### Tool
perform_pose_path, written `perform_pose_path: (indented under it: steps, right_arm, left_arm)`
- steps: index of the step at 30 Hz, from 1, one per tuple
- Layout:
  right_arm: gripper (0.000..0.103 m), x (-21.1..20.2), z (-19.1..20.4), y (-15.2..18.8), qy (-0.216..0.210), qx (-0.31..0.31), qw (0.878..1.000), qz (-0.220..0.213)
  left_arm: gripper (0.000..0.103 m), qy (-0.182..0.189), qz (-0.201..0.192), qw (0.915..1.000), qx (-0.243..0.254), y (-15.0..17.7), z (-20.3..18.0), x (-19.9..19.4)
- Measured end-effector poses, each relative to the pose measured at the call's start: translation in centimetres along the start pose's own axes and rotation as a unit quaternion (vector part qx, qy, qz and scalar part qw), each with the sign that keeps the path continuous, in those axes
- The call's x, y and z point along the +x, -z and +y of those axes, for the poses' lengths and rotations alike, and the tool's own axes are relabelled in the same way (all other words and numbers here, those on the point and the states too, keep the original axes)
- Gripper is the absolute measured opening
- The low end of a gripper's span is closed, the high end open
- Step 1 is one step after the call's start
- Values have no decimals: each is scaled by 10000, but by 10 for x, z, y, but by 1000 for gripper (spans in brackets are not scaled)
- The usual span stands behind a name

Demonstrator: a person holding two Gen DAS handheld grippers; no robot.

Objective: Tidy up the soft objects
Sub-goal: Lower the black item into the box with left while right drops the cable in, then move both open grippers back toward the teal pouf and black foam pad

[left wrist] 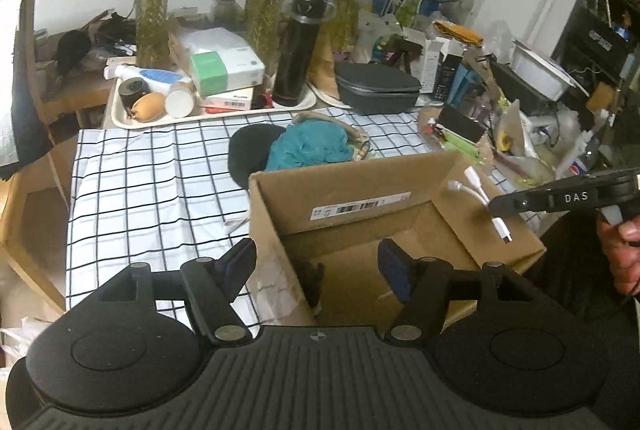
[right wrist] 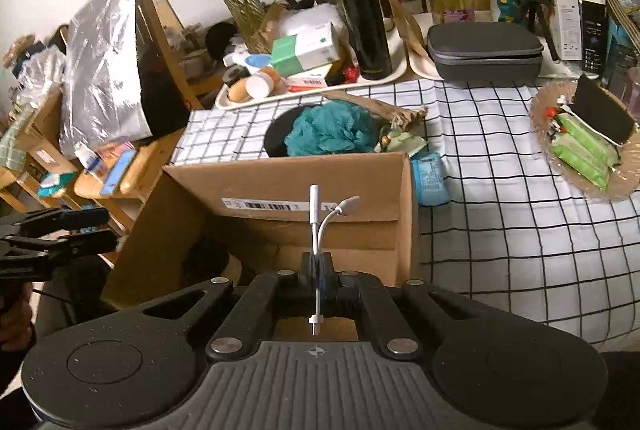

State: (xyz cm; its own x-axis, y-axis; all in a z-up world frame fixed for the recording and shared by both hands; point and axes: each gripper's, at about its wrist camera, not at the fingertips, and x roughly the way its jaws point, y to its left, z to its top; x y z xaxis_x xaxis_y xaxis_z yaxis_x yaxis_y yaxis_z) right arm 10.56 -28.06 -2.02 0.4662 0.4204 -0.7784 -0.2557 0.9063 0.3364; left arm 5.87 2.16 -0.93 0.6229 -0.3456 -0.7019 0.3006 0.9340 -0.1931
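Two views showed us the step in hand: dropping a short white adapter cable into the cardboard box. From the left wrist, our left gripper (left wrist: 318,270) stood wide and empty over the cardboard box (left wrist: 360,197), while the white adapter cable (left wrist: 486,203) dangled limp above its far corner. From the right wrist, our right gripper (right wrist: 318,280) pinched that thin, bent cable mid-length; next, we judged, it should open.

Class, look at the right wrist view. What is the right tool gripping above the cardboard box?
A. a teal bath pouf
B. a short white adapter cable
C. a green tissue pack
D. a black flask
B: the right tool is pinched shut on the white adapter cable, whose plugs stick up over the cardboard box.
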Motion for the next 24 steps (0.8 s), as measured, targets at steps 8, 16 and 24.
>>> perform_pose_path:
  steps: [8,16,24]
  right_arm:
    - [103,-8,7,3,11,-426,9983,-388]
    - [103,-12,-2,3,236,-408,9977,-481]
    - [103,-14,-2,4,578,-676,9949,-468]
  left_arm:
    - [67,-69,-12,9995,-307,1,11,-2]
    - [67,-82,-40,9997,-246,0,9,0]
    - [67,-75,-21,9998,-185,-5,7,2]
